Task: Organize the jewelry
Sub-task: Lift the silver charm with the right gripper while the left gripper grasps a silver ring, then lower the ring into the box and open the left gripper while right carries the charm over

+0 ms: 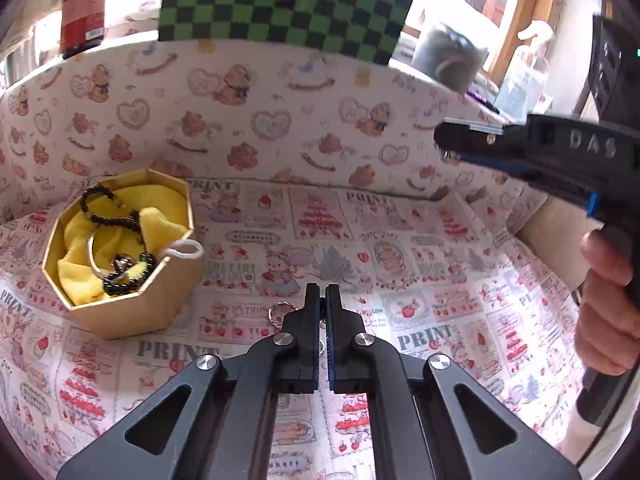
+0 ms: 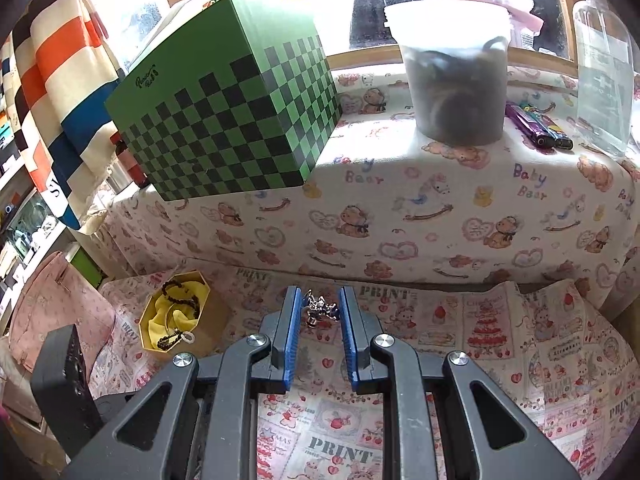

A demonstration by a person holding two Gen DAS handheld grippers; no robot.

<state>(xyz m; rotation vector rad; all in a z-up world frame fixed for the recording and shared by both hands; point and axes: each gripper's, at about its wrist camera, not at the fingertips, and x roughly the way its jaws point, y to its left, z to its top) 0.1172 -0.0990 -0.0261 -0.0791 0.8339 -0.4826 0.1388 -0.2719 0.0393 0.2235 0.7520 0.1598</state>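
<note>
Left wrist view: left gripper [image 1: 322, 294] low over printed cloth [image 1: 420, 248], jaws together, thin silver chain [image 1: 280, 314] pinched between them, ring of chain showing at left of tips. Gold box [image 1: 120, 312] with yellow lining stands left on cloth, black beads [image 1: 116, 220] and bangle [image 1: 93, 256] inside. Right wrist view: right gripper [image 2: 319, 304] clamped on small silver charm [image 2: 318, 310], 2 blue pads pressing its sides, above cloth. Green checkered box [image 2: 224, 104] on ledge behind.

Bright daylight poured from the window [image 2: 400, 4] behind, blowing out highlights, while fisheye curvature bent and darkened both pictures' blurred edges.
</note>
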